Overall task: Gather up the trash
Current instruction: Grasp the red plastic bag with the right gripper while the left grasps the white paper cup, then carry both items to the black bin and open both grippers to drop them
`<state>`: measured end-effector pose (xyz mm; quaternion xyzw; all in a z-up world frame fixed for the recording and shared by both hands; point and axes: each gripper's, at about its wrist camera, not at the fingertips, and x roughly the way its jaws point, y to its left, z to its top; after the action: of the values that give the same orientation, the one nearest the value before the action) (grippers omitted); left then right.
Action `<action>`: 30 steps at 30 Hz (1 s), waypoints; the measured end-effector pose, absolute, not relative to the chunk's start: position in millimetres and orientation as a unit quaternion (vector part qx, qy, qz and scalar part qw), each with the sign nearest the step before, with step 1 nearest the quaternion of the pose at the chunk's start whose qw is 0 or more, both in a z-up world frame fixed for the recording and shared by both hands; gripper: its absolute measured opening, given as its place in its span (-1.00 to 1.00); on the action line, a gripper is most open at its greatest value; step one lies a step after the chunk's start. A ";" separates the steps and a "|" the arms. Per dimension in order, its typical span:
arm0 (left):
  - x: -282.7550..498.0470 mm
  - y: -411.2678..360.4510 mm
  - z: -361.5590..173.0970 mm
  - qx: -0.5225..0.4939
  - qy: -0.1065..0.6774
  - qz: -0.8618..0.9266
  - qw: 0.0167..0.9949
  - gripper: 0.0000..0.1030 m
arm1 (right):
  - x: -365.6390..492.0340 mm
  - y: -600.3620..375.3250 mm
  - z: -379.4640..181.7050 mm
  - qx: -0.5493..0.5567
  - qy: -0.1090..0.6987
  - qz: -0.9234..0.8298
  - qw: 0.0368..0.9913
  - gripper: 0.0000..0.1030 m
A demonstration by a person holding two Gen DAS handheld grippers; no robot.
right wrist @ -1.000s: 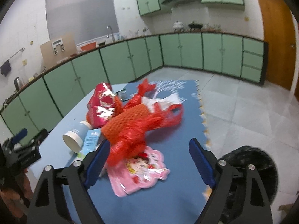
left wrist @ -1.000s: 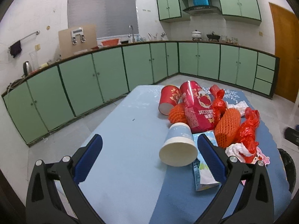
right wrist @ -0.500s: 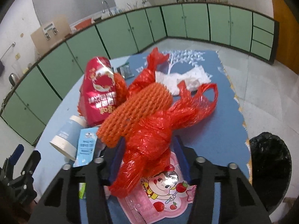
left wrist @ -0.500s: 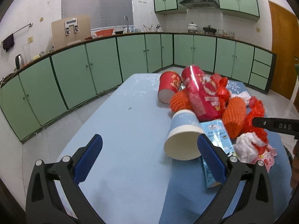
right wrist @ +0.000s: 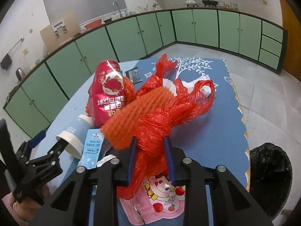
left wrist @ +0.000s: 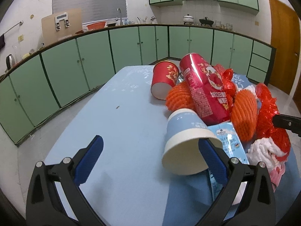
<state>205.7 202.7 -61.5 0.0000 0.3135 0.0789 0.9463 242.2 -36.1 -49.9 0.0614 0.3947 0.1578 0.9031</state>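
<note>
A heap of trash lies on the blue table. My right gripper [right wrist: 150, 150] is shut on a crumpled red plastic bag [right wrist: 169, 113], which also shows in the left wrist view [left wrist: 267, 120]. My left gripper [left wrist: 150, 156] is open, its right finger beside the rim of a blue and white paper cup [left wrist: 186, 141] lying on its side; the cup also shows in the right wrist view [right wrist: 73, 135]. Around them lie an orange foam net [right wrist: 135, 116], a red snack bag [left wrist: 205, 90], a red paper cup [left wrist: 163, 79], a blue milk carton [right wrist: 92, 146] and a pink wrapper [right wrist: 156, 203].
A bin lined with a black bag [right wrist: 269, 171] stands on the tiled floor beside the table's right edge. The table [left wrist: 112, 122] has bare surface on its left half. Green cabinets [left wrist: 75, 66] run along the walls. A dark packet [right wrist: 133, 74] lies at the far end.
My right gripper moved in and closed on the red plastic bag. My left gripper moved closer to the blue and white cup, staying open.
</note>
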 end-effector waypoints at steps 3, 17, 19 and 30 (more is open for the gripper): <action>207.6 199.3 -61.4 -0.001 0.312 0.064 0.948 0.31 | 236.6 -44.4 -44.3 0.075 0.387 0.163 0.904 -0.45; 190.3 190.7 -43.1 -0.017 0.261 0.066 0.963 -0.94 | 215.8 -84.5 -30.0 0.100 0.350 0.160 0.917 -0.44; 185.3 184.6 -33.8 -0.019 0.248 0.058 0.967 -0.94 | 207.5 -95.3 -25.3 0.100 0.341 0.157 0.922 -0.44; 176.0 69.9 0.8 -0.016 0.212 -0.084 0.974 -0.94 | 158.5 -205.9 -24.0 0.101 0.327 0.054 0.938 -0.45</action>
<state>176.0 69.9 0.8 -0.0161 0.2118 -0.0835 0.9736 158.5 -205.9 -24.0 0.1008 0.3273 0.0543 0.9380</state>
